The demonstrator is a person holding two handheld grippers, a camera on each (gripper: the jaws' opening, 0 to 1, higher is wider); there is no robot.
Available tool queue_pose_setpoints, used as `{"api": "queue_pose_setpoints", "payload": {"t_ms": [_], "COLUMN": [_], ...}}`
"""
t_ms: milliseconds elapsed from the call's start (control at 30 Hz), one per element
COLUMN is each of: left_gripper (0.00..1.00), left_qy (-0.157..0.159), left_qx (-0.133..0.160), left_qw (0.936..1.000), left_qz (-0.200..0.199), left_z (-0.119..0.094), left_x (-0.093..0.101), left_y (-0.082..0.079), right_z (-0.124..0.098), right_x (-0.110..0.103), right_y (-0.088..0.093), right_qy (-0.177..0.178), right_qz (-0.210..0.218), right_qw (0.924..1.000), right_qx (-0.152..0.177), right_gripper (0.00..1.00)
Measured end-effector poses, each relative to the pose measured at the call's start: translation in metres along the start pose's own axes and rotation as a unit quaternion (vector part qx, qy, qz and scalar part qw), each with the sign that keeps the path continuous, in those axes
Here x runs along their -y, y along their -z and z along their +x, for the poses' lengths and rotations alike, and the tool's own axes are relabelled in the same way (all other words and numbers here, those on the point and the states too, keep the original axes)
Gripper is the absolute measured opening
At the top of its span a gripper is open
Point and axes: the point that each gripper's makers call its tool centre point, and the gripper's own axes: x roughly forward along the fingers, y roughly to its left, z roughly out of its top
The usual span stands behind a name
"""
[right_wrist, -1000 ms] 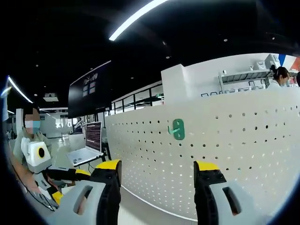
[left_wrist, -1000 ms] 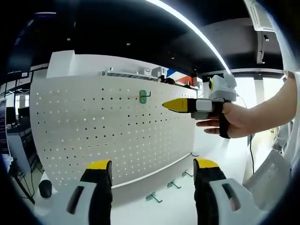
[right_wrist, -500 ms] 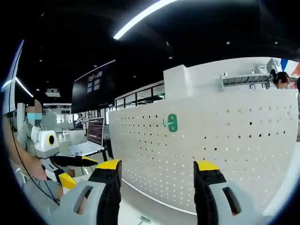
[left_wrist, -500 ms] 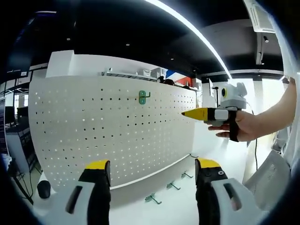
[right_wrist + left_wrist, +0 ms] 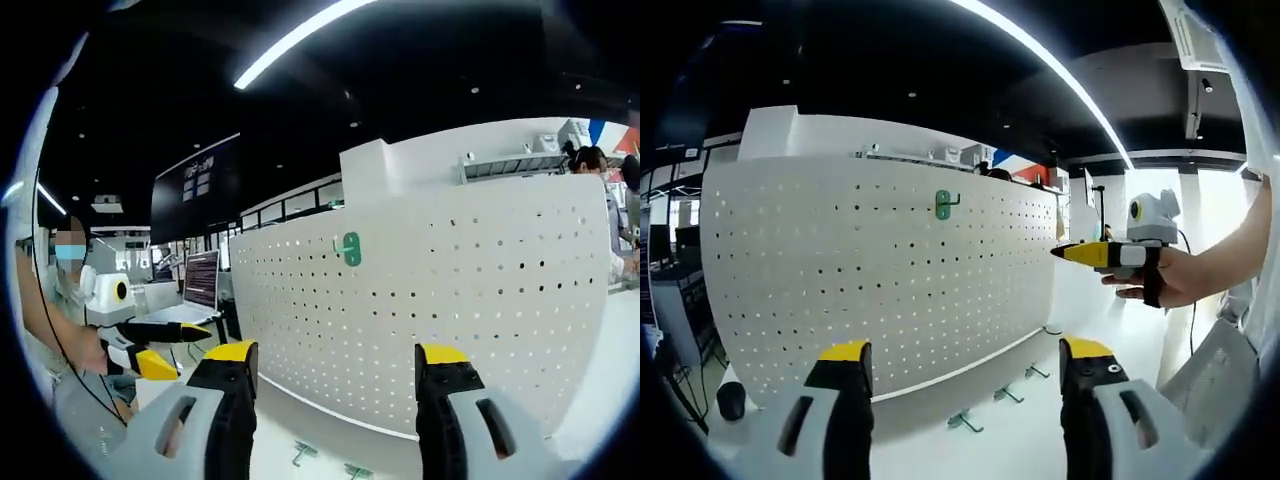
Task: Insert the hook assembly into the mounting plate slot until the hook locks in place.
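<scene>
Left gripper [image 5: 958, 365] sits low in its own view, jaws spread wide with nothing between them. Straight ahead stands the white pegboard [image 5: 820, 270], and up at about twelve o'clock from that gap hangs the green hook [image 5: 944, 204], seated in the board near its top edge with its arm poking out toward three o'clock. Over at three o'clock, clear of the board, a hand [image 5: 1175, 278] carries the right gripper [image 5: 1060, 252], tips aimed toward nine o'clock; from here they look close together, though I cannot tell for sure.

In the right gripper view the right gripper [image 5: 335, 365] shows its jaws parted and empty. The green hook [image 5: 350, 249] lies just to the eleven o'clock side of straight up, on the pegboard [image 5: 480, 290], well apart from the tips. Out at nine o'clock the left gripper [image 5: 198, 329] points in.

Spare hooks [image 5: 966, 422] lie at the foot of the board, at about six o'clock from the mounted one. Neither tool holds one. Judging by this, the hook on the board looks mounted already, and both grippers stand well back from it, neither clearly nearer.
</scene>
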Motion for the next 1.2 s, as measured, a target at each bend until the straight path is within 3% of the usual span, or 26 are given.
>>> {"api": "queue_pose_setpoints", "payload": {"t_ms": [667, 1200], "left_gripper": [0.84, 0.84], "left_qy": [0.006, -0.002], "left_qx": [0.0, -0.012], "left_qw": [1.0, 0.9998], "left_qz": [0.0, -0.017], "left_z": [-0.01, -0.016], "left_x": [0.005, 0.002], "left_y": [0.015, 0.025], "right_z": [-0.031, -0.042], "right_x": [0.004, 0.007], "right_y": [0.023, 0.037], "right_qy": [0.032, 0.045], "right_qz": [0.005, 0.008], "right_qw": [0.9995, 0.9989], "right_qx": [-0.001, -0.012], "right_gripper": [0.64, 0.65]}}
